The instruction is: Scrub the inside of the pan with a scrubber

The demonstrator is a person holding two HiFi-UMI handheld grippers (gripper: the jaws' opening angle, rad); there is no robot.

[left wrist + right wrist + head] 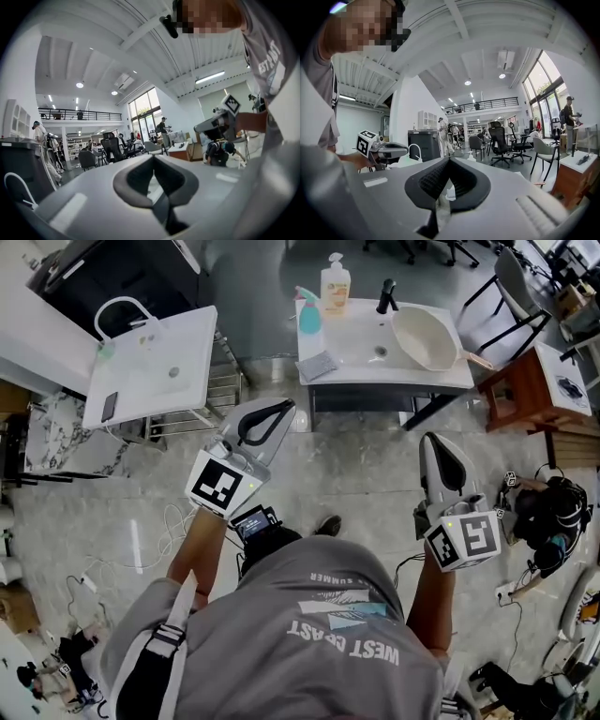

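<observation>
Left tongs and right tongs are both sitting closed with nothing between them, pointing toward the white desk and well short of it. One pan is lying tilted in the desk's sink, cream inside, looking empty, handle sticking out right. One grey scrubber is resting at the desk's left corner, with two bottles standing behind it.

The pan lies in the sink (right side), the scrubber on its left edge.
</observation>
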